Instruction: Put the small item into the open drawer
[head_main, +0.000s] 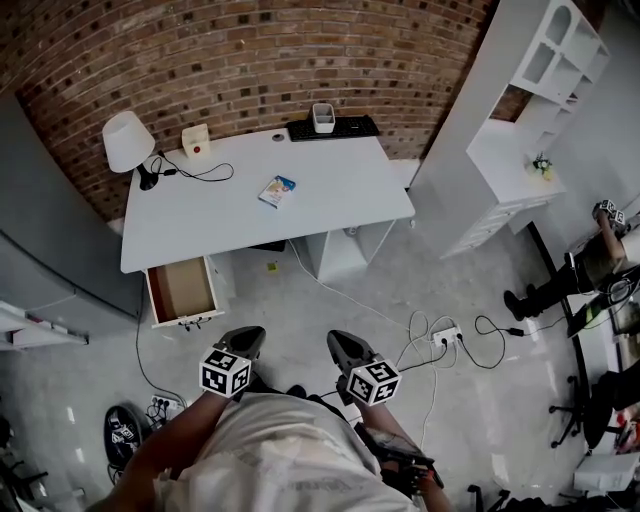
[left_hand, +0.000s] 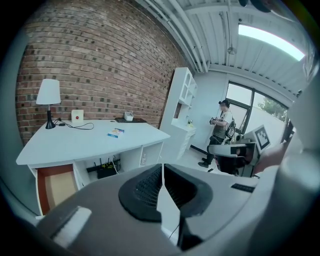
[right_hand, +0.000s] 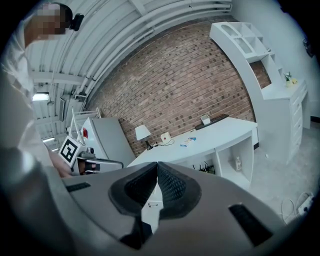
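Step in hand, as I judge: the approach, not yet the pick; the task is at its start. The small blue-and-white flat packet (head_main: 277, 190) lies on the white tabletop (head_main: 340, 185), approx. at its middle, well apart from both tools; the open drawer with brown wooden inside (head_main: 182, 290) stands out under the tabletop's near-left edge, approx. at 7 o'clock from the packet; nothing shows in it. The person stands on the floor, away from the desk; from the grippers the packet is at approx. 12 o'clock, the drawer at approx. 11 o'clock.

Left hand-held gripper (head_main: 243, 342): jaws fully together, pads meet w/ no gap, nothing btw. them; it touches nothing. Right hand-held gripper (head_main: 346, 347): the same, closed and empty, in the air beside the left one.

Next move, in my judgement: go nearer to the tabletop; open one gripper wide enough for the packet; come down on it. The packet looks flat and thin, so the pads must catch its sides w/o pushing it away; then carry it toward 7 o'clock and let it go over the drawer.
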